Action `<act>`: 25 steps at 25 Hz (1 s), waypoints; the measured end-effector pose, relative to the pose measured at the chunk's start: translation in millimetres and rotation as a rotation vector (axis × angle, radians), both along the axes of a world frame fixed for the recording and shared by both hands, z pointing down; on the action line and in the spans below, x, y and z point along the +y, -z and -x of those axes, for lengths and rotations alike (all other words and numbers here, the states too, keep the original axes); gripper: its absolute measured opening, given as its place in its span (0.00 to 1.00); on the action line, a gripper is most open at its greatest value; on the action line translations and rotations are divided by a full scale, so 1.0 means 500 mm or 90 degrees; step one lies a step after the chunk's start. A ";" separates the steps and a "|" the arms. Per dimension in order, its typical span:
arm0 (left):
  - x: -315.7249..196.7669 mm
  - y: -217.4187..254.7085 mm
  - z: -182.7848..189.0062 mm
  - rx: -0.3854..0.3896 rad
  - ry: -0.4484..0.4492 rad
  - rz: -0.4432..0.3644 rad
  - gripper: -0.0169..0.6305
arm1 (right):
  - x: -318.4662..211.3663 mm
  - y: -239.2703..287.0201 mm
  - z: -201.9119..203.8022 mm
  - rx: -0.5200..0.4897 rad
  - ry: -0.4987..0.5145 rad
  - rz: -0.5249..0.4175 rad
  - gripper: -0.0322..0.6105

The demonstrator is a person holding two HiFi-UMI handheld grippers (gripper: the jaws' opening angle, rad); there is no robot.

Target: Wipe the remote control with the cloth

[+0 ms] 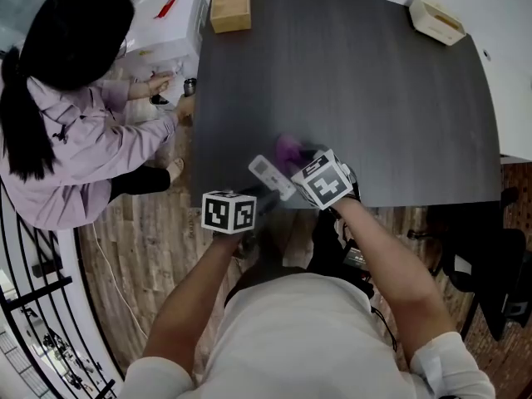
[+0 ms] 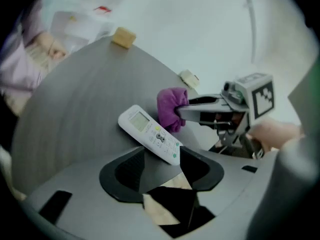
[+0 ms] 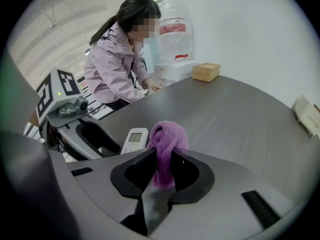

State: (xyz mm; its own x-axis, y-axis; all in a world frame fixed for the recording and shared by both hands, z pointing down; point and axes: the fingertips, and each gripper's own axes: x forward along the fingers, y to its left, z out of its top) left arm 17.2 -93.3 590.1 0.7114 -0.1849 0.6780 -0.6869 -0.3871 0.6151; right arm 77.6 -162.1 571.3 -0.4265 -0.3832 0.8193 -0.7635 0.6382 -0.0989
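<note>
1. The remote control (image 2: 148, 133) lies at the near edge of the dark counter (image 1: 357, 81), face up. It sits on a slant, with its display end far and to the left.
2. The left tool (image 2: 162, 153) has its jaws spread wide, with the button end of the remote between them. The pads flank that end and do not look to squeeze it, so I judge it not yet gripped.
3. The right tool (image 3: 164, 156) is clamped on the purple cloth (image 3: 167, 139). The cloth bulges past the jaw tips in a soft wad, just to the right of the remote's far half.
4. The remote looks like a light, rigid plastic slab with smooth sides. It will probably skate or spin on the counter under a wiping push unless it is pinned.
5. The best hold seems to be across its narrow width at the button end, on the two long edges. That leaves the display and most of the face bare for the cloth. A light squeeze should do, while pressure on the face would push buttons.
6. The cloth is limp and compressible, so it will mould to the keys. Only the wad ahead of the jaws should touch, since a hard jaw tip could scratch the display. A hard drag may also pull the cloth out of the clamp.
</note>
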 end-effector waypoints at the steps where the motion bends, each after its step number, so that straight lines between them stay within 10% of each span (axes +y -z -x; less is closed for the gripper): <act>1: -0.001 0.010 0.017 -0.049 -0.061 -0.062 0.35 | 0.003 0.001 -0.012 -0.003 -0.010 -0.002 0.19; 5: -0.040 0.052 0.033 -0.268 -0.385 -0.382 0.35 | 0.014 -0.010 -0.051 -0.006 -0.026 -0.003 0.19; 9: -0.059 0.040 -0.019 -0.370 -0.679 -0.539 0.35 | 0.022 -0.016 -0.062 -0.013 -0.035 0.001 0.19; 16: -0.026 0.010 -0.033 -0.402 -0.962 -0.576 0.38 | 0.037 -0.012 -0.097 -0.014 -0.058 -0.006 0.19; 25: -0.025 -0.032 -0.024 -0.454 -1.051 -0.544 0.44 | 0.047 -0.015 -0.104 -0.021 -0.070 -0.005 0.19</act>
